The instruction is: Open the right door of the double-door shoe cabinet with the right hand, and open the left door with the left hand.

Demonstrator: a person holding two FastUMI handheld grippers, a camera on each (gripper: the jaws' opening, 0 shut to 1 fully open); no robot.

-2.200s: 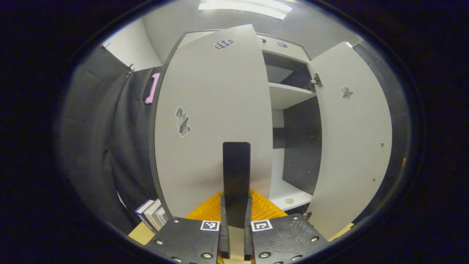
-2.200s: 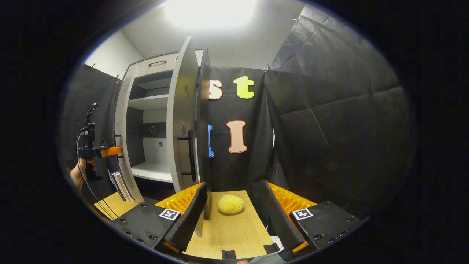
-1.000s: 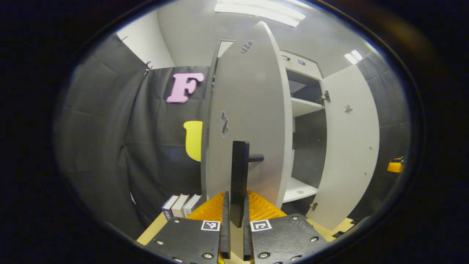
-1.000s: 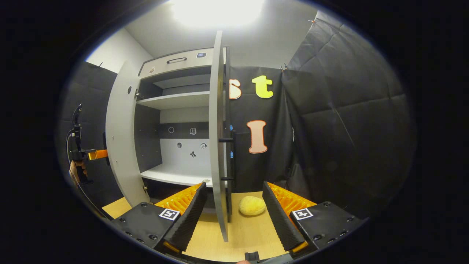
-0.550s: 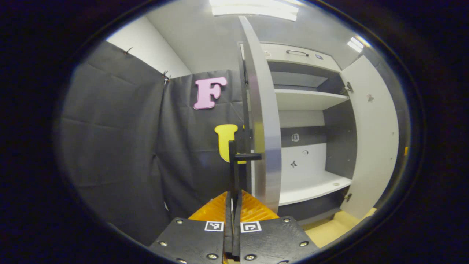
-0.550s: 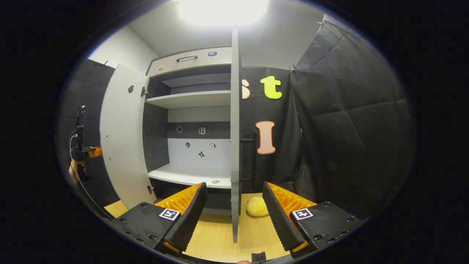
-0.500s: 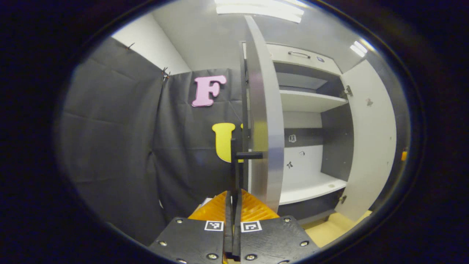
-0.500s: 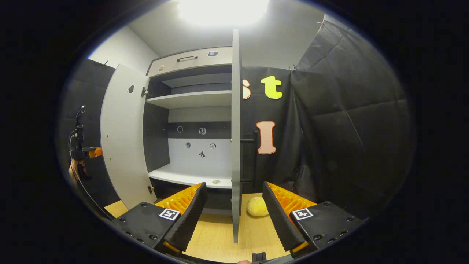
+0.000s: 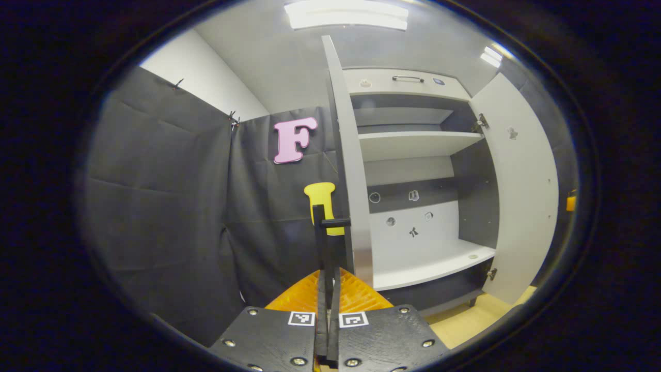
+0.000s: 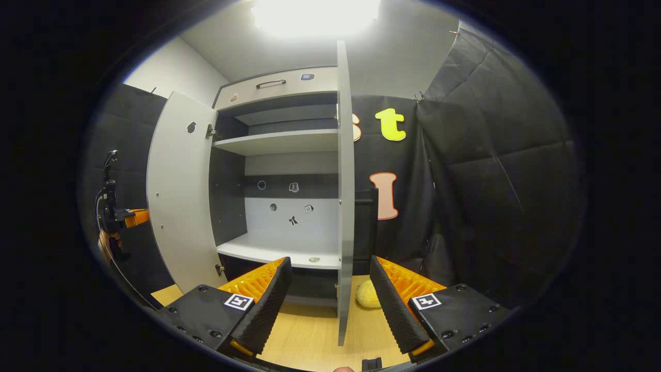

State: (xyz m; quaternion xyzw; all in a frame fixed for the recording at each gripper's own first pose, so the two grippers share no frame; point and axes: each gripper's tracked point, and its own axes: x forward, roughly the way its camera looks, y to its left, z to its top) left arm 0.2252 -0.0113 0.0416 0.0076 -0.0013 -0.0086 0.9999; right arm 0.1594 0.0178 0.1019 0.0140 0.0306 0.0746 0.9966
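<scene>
Grey left door [image 9: 347,155] swung wide, left gripper [image 9: 327,289] jaws clamping its handle [image 9: 324,243], right gripper [image 10: 330,289] jaws wide.

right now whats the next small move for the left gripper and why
Probably open the left gripper and draw it back off the left door's handle. Its fingers are closed on that dark bar, and the left door already stands swung wide, edge-on to the camera, with the shelves fully exposed. The right door is wide open too, with the right gripper open.

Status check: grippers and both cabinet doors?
Left gripper jaws shut on left door handle. Right gripper jaws open. Left door and right door wide open. Nothing blocking.
</scene>
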